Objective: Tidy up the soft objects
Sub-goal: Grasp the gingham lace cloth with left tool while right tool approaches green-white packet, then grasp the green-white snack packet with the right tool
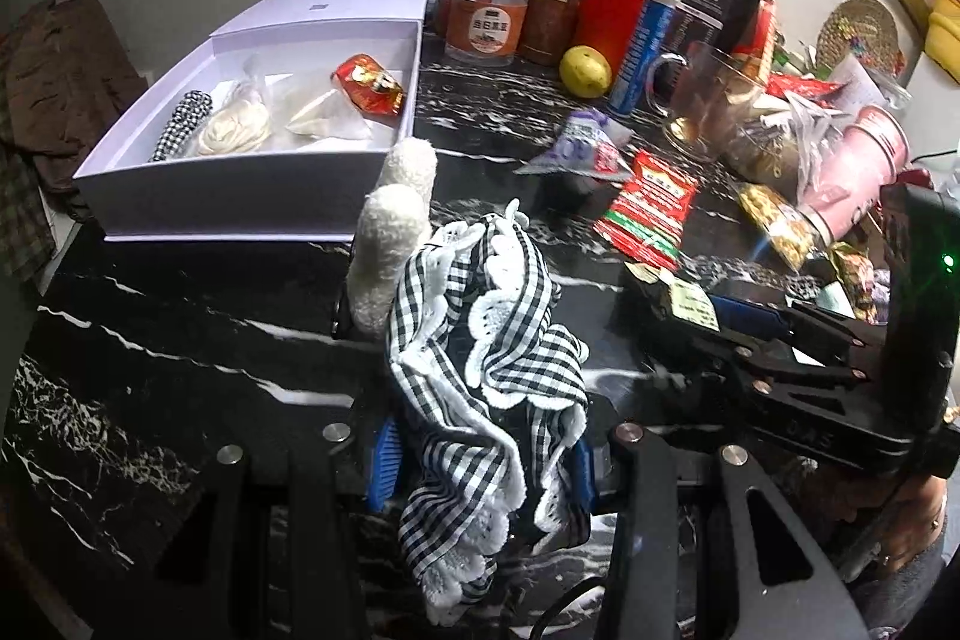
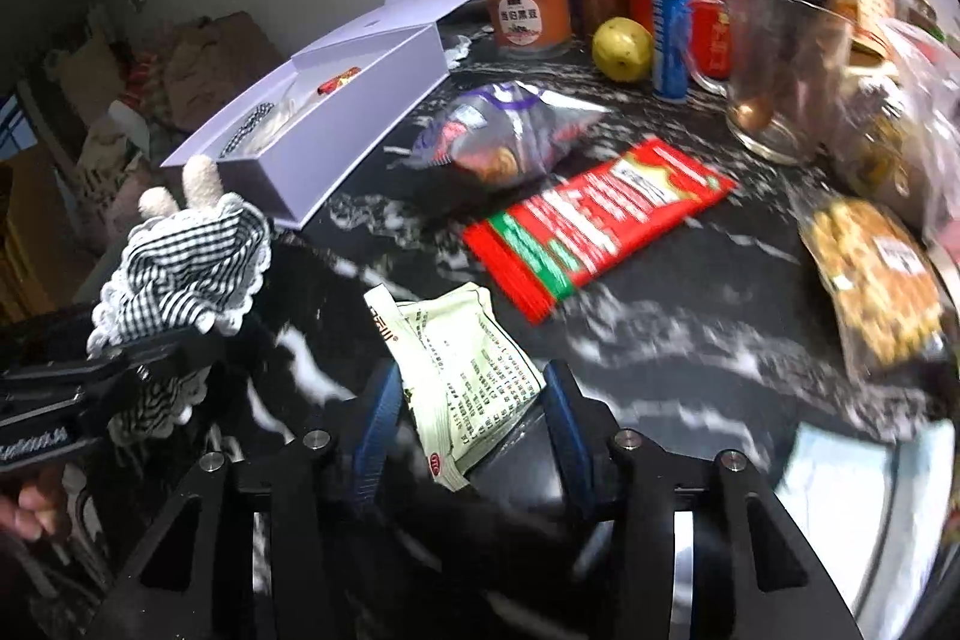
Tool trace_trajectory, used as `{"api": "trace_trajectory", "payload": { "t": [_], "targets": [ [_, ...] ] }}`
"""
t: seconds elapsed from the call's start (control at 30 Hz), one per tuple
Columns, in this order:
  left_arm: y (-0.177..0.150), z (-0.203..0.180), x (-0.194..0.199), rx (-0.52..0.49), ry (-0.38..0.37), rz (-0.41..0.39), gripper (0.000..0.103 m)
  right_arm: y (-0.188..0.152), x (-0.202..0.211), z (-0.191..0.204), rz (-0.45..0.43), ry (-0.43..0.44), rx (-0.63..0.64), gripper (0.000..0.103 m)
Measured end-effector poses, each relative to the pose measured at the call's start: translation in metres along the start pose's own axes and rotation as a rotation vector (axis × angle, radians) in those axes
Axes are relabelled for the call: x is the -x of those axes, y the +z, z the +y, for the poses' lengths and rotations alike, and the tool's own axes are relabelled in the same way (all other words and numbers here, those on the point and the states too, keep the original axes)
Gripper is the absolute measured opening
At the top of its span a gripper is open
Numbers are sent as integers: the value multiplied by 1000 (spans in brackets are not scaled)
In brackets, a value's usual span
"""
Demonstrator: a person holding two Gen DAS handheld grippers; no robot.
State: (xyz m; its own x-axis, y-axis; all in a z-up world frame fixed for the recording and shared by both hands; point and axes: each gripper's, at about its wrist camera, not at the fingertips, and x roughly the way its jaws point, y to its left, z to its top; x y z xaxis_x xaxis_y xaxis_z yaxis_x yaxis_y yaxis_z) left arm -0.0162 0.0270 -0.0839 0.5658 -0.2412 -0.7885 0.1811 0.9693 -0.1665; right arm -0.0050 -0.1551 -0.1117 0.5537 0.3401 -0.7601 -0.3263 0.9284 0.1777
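My left gripper [image 1: 480, 466] is shut on a black-and-white checked cloth with white lace trim [image 1: 486, 358] and two fluffy white ears [image 1: 390, 244], held above the black marble counter. It also shows in the right wrist view [image 2: 186, 262]. My right gripper [image 2: 471, 418] is shut on a pale green printed sachet [image 2: 462, 376]; it appears in the left wrist view [image 1: 708, 304] at the right. An open white box [image 1: 252, 196] at the left holds a checked item [image 1: 180, 130], a cream cloth [image 1: 237, 130], a clear bag and a red packet [image 1: 369, 85].
Jars [image 1: 489, 13], a red tin [image 1: 618, 16], a blue tube, a lemon [image 1: 585, 70] and a glass mug [image 1: 702, 100] crowd the back of the counter. A purple bag [image 2: 504, 130], a red packet [image 2: 600, 220] and a snack pack [image 2: 876, 280] lie ahead. Clothes are piled left.
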Motion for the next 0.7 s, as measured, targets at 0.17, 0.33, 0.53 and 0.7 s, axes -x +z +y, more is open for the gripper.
{"api": "trace_trajectory", "payload": {
  "t": [0.17,0.33,0.53,0.7],
  "targets": [
    [-10,-12,-1,-29,-27,24,44,-23,20,-4,9,-20,-12,48],
    [-19,-27,-4,-73,-57,65,44,-39,33,-9,1,-22,-45,49],
    [-25,-38,-4,-100,-86,75,44,-52,46,-5,15,-19,-39,52],
    [-25,-39,-3,-108,-86,79,44,-54,44,-4,7,-12,-33,65]
  ]
}}
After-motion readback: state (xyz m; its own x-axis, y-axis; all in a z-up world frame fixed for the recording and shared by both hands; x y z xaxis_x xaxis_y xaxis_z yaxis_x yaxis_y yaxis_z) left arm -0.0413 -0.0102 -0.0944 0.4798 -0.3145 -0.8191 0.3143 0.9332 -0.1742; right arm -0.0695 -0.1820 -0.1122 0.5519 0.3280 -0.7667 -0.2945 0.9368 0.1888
